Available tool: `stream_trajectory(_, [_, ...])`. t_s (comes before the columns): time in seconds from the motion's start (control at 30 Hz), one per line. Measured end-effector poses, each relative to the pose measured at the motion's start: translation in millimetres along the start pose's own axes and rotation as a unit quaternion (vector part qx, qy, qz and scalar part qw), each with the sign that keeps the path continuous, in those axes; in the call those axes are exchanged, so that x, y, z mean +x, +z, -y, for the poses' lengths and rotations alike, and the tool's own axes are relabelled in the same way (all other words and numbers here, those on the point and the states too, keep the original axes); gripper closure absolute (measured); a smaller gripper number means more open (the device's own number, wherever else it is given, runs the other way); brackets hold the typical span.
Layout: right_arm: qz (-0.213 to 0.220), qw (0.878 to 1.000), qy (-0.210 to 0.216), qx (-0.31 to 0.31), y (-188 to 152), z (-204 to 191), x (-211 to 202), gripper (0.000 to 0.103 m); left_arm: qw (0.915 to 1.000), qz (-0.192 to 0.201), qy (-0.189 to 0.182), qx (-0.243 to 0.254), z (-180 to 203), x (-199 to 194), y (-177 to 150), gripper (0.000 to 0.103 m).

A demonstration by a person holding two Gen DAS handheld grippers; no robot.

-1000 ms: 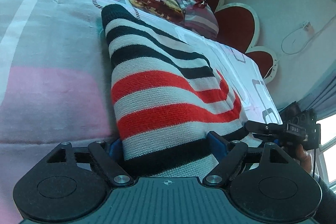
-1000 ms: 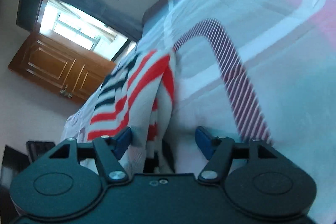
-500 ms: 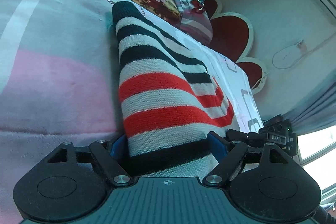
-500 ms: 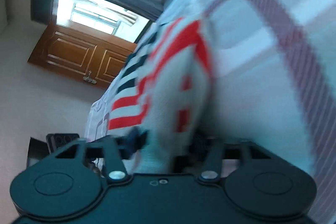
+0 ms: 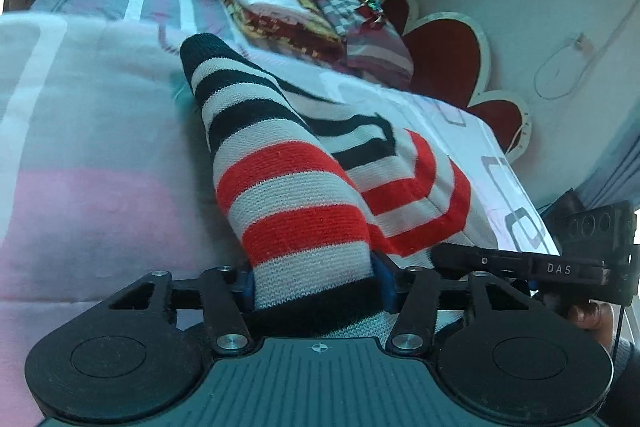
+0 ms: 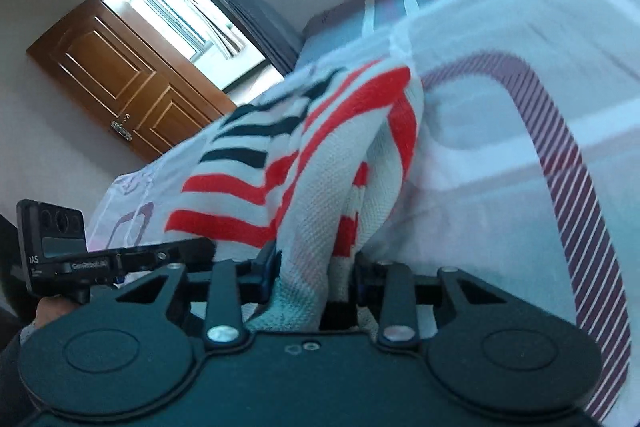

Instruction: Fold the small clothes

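A small knitted garment with black, white and red stripes (image 5: 288,163) lies stretched over the bed quilt (image 5: 92,155). My left gripper (image 5: 316,285) is shut on its near hem, with the knit bunched between the blue pads. In the right wrist view the same striped garment (image 6: 320,163) runs away from my right gripper (image 6: 316,273), which is shut on another part of the hem, white inside showing. The right gripper also shows in the left wrist view (image 5: 532,267), close beside the left one.
Folded blankets and a bag (image 5: 304,15) are stacked at the head of the bed, by a red flower-shaped headboard (image 5: 448,59). A wooden door (image 6: 120,83) and window lie beyond the bed. The bed edge (image 5: 520,195) drops off at right.
Both grippers have closed tighter on the hem, bunching the knit. The right gripper went from open around the cloth to shut on it. The two grippers have come closer together.
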State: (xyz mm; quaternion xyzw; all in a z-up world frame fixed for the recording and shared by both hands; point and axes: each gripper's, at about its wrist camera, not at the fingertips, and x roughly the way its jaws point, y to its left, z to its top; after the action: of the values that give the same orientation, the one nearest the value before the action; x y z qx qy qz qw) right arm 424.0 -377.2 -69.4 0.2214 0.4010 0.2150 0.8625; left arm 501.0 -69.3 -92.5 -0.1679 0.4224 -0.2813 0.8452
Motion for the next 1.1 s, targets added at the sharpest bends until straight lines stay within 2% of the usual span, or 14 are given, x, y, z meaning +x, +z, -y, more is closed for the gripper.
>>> stream_trajectory(0.23, [0.016, 1.000, 0.001, -0.022, -2, -31, -27, 0.069, 0.9995, 0.020, -0.023, 0.009, 18, -40, 5, 0.051])
stream_trajectory(0.47, [0.030, 0.998, 0.007, -0.052, -2, -72, -50, 0.069, 0.9986, 0.045, -0.020, 0.022, 31, -98, 1, 0.051])
stream_trajectory(0.67, [0.030, 0.997, 0.020, -0.072, -16, -112, -52, 0.069, 0.9978, 0.062, -0.006, 0.023, 21, -155, -14, 0.051])
stream_trajectory(0.87, [0.020, 0.995, 0.036, -0.092, -27, -160, -30, 0.069, 0.9970, 0.075, 0.016, 0.012, -11, -211, -30, 0.051])
stream_trajectory(1.1, [-0.013, 0.990, 0.070, -0.120, -36, -213, 28, 0.069, 0.9939, 0.093, 0.056, -0.014, -66, -267, -47, 0.051])
